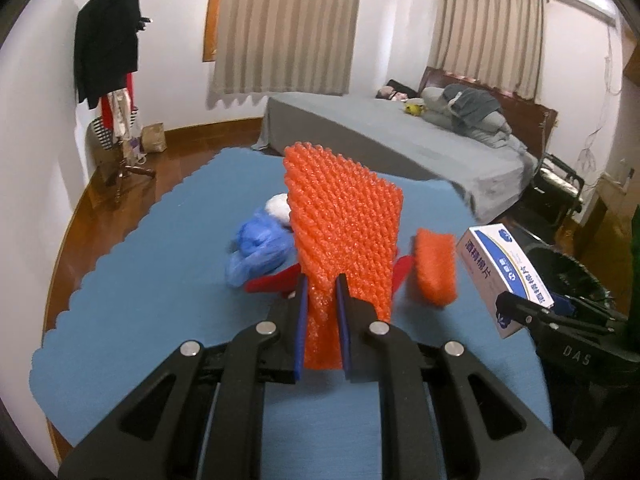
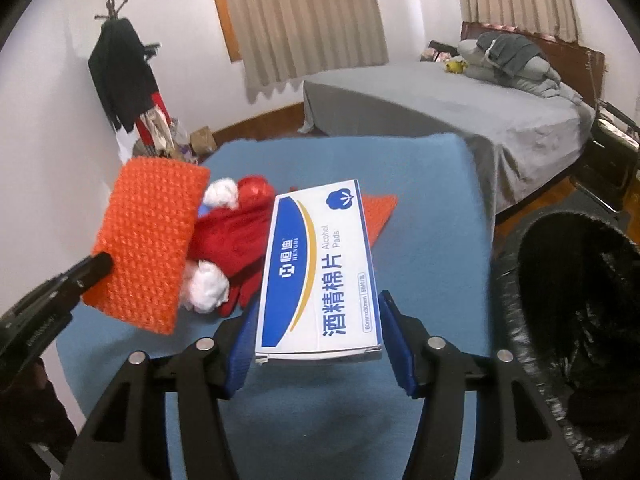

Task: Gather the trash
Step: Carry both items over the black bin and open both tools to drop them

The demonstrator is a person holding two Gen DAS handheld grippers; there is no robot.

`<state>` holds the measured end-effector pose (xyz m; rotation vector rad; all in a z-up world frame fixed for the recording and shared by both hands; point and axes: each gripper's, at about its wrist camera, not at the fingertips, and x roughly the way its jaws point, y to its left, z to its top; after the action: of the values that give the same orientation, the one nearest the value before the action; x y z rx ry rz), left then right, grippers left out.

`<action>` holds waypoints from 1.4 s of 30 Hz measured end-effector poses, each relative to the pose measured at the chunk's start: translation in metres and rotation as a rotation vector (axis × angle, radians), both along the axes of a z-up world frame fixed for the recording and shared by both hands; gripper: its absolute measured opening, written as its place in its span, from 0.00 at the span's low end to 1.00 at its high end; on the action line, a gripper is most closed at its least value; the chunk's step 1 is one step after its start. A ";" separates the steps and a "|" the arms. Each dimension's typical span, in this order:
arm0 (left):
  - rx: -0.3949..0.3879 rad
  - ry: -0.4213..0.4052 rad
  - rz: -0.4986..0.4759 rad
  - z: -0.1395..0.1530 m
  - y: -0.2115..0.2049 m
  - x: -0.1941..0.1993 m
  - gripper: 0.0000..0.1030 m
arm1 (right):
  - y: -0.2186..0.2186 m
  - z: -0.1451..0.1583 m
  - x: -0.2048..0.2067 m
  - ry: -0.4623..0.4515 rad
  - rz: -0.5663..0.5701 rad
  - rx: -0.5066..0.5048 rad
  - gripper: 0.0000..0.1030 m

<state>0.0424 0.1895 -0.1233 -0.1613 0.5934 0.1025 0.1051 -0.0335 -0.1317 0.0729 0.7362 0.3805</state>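
Note:
My left gripper (image 1: 322, 292) is shut on an orange foam net sheet (image 1: 344, 220) and holds it upright above the blue table (image 1: 160, 280). The sheet also shows in the right wrist view (image 2: 148, 248). My right gripper (image 2: 318, 320) is shut on a white and blue alcohol pads box (image 2: 320, 268), held above the table; the box also shows in the left wrist view (image 1: 504, 276). On the table lie a blue plastic bag (image 1: 260, 248), a second orange foam piece (image 1: 436, 266), a red and white Santa hat (image 2: 236, 240) and white wads (image 2: 206, 286).
A black bin with a black liner (image 2: 580, 320) stands right of the table. A grey bed (image 1: 400, 144) is behind the table. A coat rack with clothes (image 1: 112, 60) stands by the left wall on the wooden floor.

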 end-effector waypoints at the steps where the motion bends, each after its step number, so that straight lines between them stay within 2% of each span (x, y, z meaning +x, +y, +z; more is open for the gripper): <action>1: -0.001 -0.004 -0.008 0.002 -0.004 0.001 0.12 | -0.007 0.004 -0.001 -0.010 -0.013 0.007 0.55; 8: -0.005 -0.031 -0.115 0.014 -0.051 0.013 0.12 | -0.063 0.014 -0.003 -0.038 -0.138 0.007 0.55; 18: -0.001 -0.028 -0.339 0.012 -0.140 0.036 0.12 | -0.157 0.003 -0.008 -0.010 -0.372 -0.003 0.55; 30: -0.022 -0.010 -0.561 0.001 -0.238 0.076 0.13 | -0.241 -0.011 -0.022 0.033 -0.564 0.006 0.56; 32: -0.034 -0.005 -0.600 -0.002 -0.256 0.085 0.17 | -0.250 -0.012 -0.024 0.039 -0.589 0.001 0.58; 33: -0.040 -0.002 -0.612 -0.005 -0.263 0.089 0.27 | -0.254 -0.012 -0.025 0.041 -0.603 -0.002 0.64; 35: -0.052 0.001 -0.627 -0.008 -0.272 0.092 0.43 | -0.259 -0.011 -0.030 0.032 -0.630 -0.011 0.72; 40: -0.039 0.005 -0.620 -0.014 -0.278 0.096 0.49 | -0.265 -0.009 -0.040 0.012 -0.661 -0.022 0.82; 42: -0.025 -0.005 -0.598 -0.014 -0.270 0.091 0.54 | -0.261 -0.007 -0.041 0.002 -0.655 -0.025 0.88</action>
<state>0.1333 -0.0801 -0.1370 -0.0035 0.6167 -0.4844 0.0640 -0.2943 -0.1385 0.2821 0.6776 -0.2536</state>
